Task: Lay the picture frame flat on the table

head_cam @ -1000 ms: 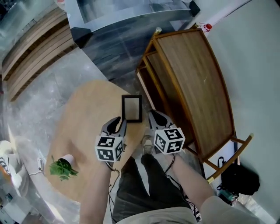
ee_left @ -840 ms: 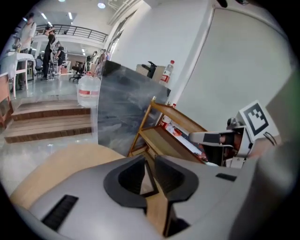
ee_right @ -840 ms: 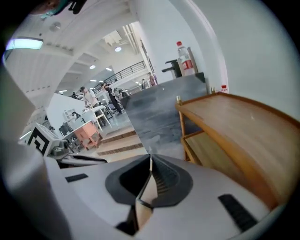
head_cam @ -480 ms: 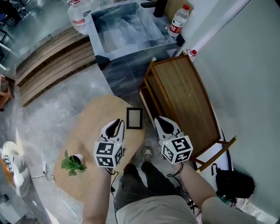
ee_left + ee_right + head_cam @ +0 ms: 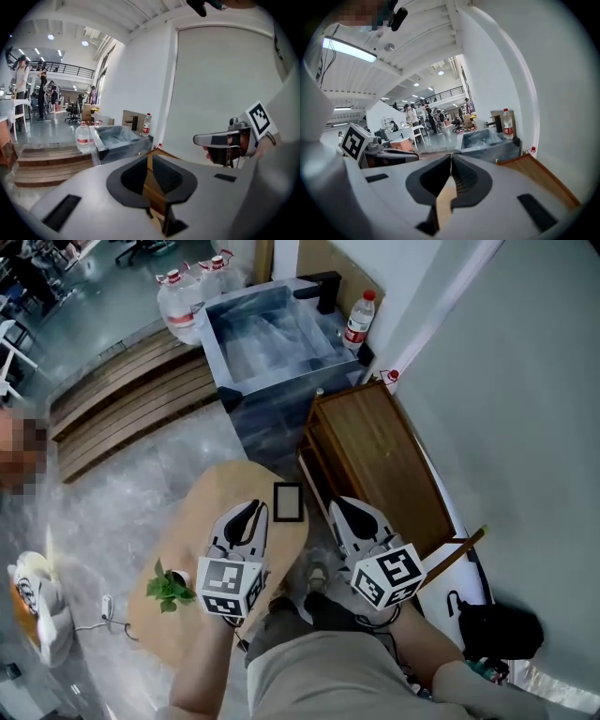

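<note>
Head view, picture frame (image 5: 288,502) flat at table (image 5: 192,521) edge, left gripper (image 5: 249,510), right gripper (image 5: 337,505) flanking, jaws pressed together.

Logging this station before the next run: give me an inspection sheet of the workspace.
Surface: round wooden table, light top.
Job's things: picture frame appears to lie flat near the table's far edge; neither gripper touches it.
Clutter: small potted plant by the table's left edge.
Grippers: left gripper and right gripper both shut, nothing between the jaws.
Cables: white cable on the floor left of the table.
Surroundings: wooden shelf unit right of the table; grey tub and water jugs beyond; black bag on the floor.
</note>
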Available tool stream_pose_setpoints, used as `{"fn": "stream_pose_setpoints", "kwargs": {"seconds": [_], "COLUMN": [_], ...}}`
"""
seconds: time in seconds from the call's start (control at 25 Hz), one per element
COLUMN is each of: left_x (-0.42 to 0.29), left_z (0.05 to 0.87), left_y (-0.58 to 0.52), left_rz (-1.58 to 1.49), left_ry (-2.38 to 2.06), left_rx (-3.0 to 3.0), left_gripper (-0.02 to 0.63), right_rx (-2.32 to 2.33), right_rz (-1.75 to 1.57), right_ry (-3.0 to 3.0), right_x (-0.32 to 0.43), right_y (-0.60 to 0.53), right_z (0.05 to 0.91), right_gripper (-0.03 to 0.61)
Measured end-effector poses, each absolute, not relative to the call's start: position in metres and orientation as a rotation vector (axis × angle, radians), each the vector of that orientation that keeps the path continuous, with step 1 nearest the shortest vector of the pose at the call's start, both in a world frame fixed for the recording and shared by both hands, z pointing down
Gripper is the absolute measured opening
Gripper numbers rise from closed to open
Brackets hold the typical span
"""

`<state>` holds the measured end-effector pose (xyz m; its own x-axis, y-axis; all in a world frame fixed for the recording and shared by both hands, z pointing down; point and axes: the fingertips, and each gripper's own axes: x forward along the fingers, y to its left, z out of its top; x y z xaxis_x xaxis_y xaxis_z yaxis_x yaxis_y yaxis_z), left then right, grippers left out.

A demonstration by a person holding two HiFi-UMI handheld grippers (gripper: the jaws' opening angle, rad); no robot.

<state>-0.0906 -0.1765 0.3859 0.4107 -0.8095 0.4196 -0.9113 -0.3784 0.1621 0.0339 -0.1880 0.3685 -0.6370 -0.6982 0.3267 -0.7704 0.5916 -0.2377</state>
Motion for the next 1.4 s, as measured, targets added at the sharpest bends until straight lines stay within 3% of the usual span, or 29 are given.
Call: {"fn": "stream_pose_setpoints", "kwargs": {"seconds": [0.76,1.4], "left_x": [-0.112,-0.121], "left_z": [0.132,0.122], "left_y": [-0.095,-0.089], "left_rz": [0.095,0.146], "left_ry": [-1.777,-1.886], "left_rx": [2.594,2.584], "left_gripper": [0.029,0.029], "right_rx": [1.212,1.140], "right_rz": [0.041,0.084], "right_ry": [-2.905,-3.000], "right_x": [0.023,0.014], "right_y": [-0.125,-0.115], "right_z": [0.121,0.093], "right_gripper": [0.002,0.002]}}
